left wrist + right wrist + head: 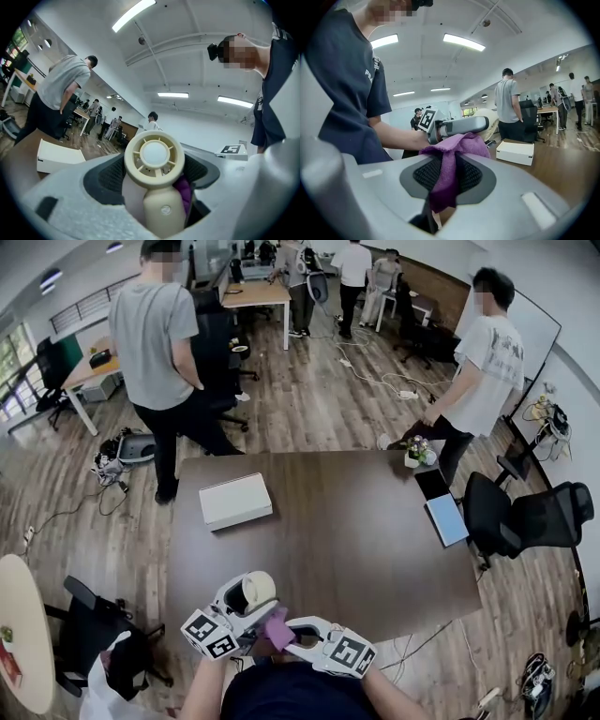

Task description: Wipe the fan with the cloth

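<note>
I am holding a small cream fan [154,161] in my left hand-held gripper [157,176]. Its jaws are squeezing the fan's handle, and the fan's round head is sticking up and facing that gripper's camera. My right hand-held gripper [447,176] is pinching a purple cloth [452,150] between its narrow jaws. The cloth is bunching out over the top of them and hanging down a little below. I am keeping both close to my body, at the near edge of the dark brown surface [356,540]. The cloth is sitting right beside the fan, just under its round head. A white box [234,501] is lying farther out on the surface. A person in a grey shirt [155,334] is standing on the wooden floor [309,399] past it.
</note>
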The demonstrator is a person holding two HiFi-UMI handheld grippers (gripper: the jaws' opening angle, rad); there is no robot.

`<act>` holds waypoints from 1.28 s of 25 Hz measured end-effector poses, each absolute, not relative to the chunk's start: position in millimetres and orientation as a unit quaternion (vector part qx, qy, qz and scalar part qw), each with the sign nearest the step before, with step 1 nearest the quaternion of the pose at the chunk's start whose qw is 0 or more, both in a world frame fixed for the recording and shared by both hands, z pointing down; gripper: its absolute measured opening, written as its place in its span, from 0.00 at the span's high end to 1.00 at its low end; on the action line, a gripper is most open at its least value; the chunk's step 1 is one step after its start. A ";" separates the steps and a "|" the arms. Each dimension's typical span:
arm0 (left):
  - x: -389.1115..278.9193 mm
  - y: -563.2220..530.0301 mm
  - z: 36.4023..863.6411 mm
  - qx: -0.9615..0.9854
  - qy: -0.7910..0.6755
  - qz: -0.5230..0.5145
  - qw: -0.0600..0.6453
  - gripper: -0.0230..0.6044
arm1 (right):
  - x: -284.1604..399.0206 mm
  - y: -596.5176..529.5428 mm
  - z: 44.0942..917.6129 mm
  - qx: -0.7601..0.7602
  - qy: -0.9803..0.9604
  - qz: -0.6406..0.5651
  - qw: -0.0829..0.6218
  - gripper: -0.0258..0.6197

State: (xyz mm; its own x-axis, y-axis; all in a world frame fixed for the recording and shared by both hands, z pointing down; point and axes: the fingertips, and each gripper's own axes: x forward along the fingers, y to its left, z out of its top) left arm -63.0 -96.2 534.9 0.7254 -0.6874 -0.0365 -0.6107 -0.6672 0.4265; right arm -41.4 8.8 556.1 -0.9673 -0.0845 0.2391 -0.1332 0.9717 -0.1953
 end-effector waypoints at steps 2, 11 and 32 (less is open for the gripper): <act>-59.8 -95.1 538.7 0.907 -0.354 -0.100 0.206 0.37 | -37.8 6.6 556.1 0.060 -0.986 0.104 0.115 0.82; -51.5 -88.9 543.0 0.913 -0.335 -0.094 0.212 0.37 | -18.4 -10.8 551.9 0.104 -0.982 0.117 0.104 0.82; -36.9 -71.2 555.2 0.923 -0.303 -0.065 0.230 0.37 | 6.2 -54.4 549.4 0.207 -0.961 0.174 0.051 0.82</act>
